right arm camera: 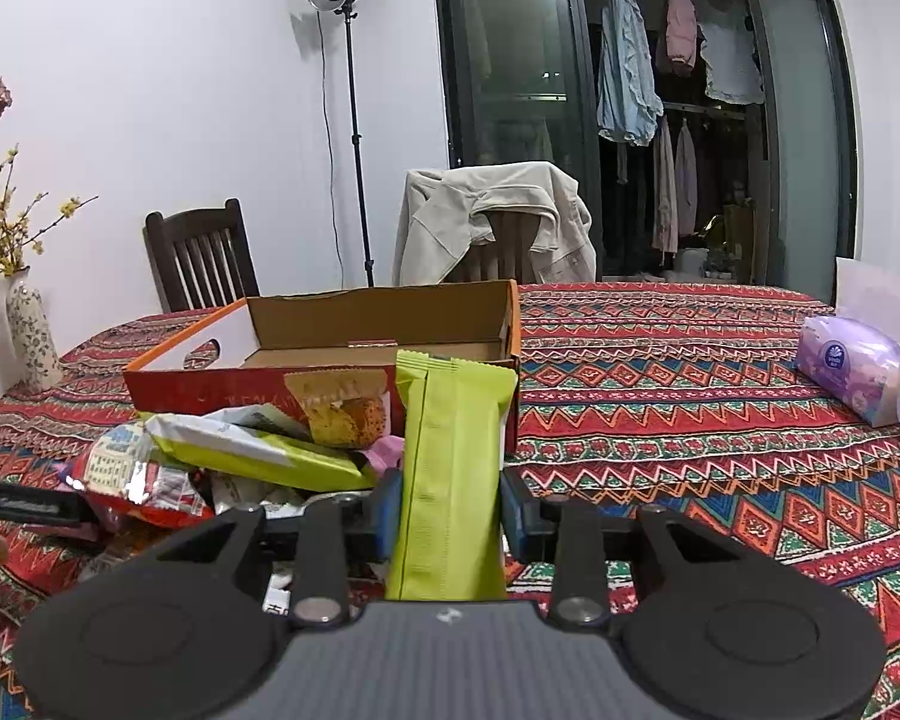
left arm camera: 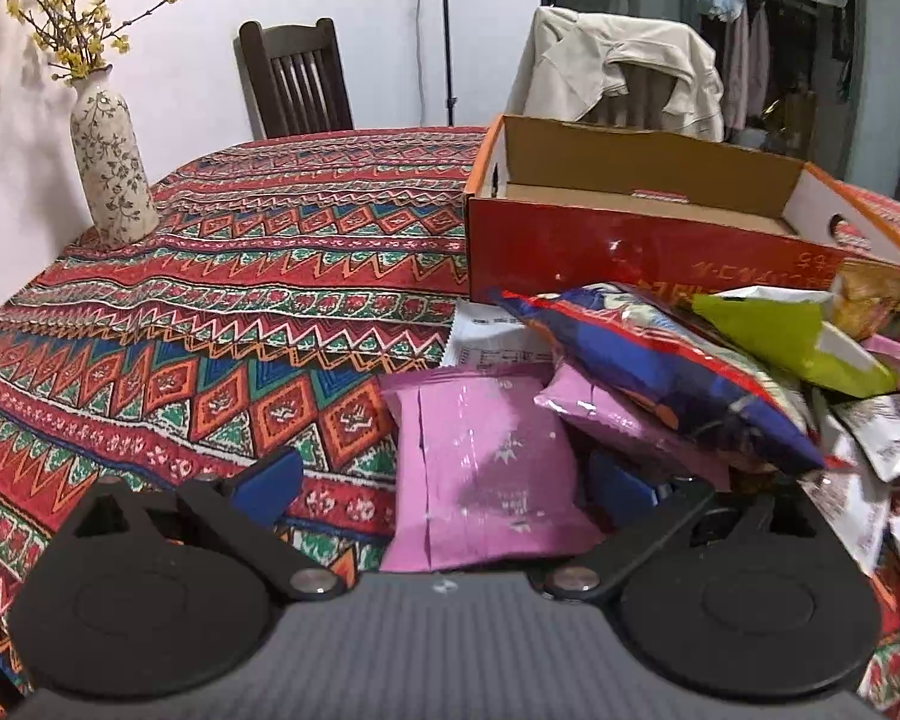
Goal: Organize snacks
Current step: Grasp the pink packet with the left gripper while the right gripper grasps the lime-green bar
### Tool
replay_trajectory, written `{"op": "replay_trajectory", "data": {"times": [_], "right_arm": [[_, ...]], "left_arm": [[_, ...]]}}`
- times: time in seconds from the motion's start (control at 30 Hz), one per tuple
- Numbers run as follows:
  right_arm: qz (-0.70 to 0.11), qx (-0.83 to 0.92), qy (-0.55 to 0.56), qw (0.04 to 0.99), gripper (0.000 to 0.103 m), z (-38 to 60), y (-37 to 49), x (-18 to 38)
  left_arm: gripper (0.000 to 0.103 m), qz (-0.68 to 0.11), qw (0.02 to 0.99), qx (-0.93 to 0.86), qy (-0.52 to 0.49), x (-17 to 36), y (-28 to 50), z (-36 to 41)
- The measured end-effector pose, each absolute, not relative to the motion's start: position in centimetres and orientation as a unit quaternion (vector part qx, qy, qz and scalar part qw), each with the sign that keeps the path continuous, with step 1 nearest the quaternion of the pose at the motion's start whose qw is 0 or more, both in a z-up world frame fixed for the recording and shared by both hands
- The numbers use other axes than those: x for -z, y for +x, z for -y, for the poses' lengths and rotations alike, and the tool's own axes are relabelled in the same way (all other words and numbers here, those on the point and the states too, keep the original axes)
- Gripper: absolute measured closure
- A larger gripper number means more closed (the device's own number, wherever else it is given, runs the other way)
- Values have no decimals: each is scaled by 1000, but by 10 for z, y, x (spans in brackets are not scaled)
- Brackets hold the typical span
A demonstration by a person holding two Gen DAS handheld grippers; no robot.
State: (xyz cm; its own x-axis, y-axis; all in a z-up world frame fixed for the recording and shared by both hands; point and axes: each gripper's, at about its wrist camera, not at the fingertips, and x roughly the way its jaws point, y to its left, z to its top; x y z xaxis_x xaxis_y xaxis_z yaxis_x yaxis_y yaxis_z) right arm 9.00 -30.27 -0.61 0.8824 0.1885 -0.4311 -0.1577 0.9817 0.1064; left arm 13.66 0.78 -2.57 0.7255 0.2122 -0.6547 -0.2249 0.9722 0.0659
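Right claw (right arm camera: 450, 510) pinches a green packet (right arm camera: 450, 480); left claw (left arm camera: 444, 480) spread — box (left arm camera: 630, 252) seemingly empty, pile (left arm camera: 690, 372) unsorted.

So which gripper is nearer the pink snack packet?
Left. The left gripper is open, straddling the pink snack packet; the right gripper is shut on a green packet.

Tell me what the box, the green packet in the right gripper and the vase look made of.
Box: corrugated cardboard, plain brown inside, glossy red print outside. Green packet, pinched in the right hand-held gripper: thin plastic film with a matte sheen, crimped top and back seam. Vase: probably glazed ceramic, cream with a leaf pattern.
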Motion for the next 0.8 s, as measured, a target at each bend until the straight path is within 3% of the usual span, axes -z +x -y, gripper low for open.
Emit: {"op": "replay_trajectory", "data": {"times": [0.07, 0.13, 0.3, 0.8], "right_arm": [[-226, -92, 34, 969, 70, 302, 91, 7], [-226, -95, 33, 969, 70, 300, 91, 7], [-231, -101, 31, 967, 70, 297, 91, 11], [-232, -110, 25, 966, 70, 288, 74, 9]], "left_arm": [[1, -357, 926, -124, -11, 29, 142, -8], [8, -361, 924, -121, -17, 31, 144, -10], [37, -352, 931, -89, -25, 31, 138, -9], [40, -310, 946, -92, -23, 17, 98, -30]]}}
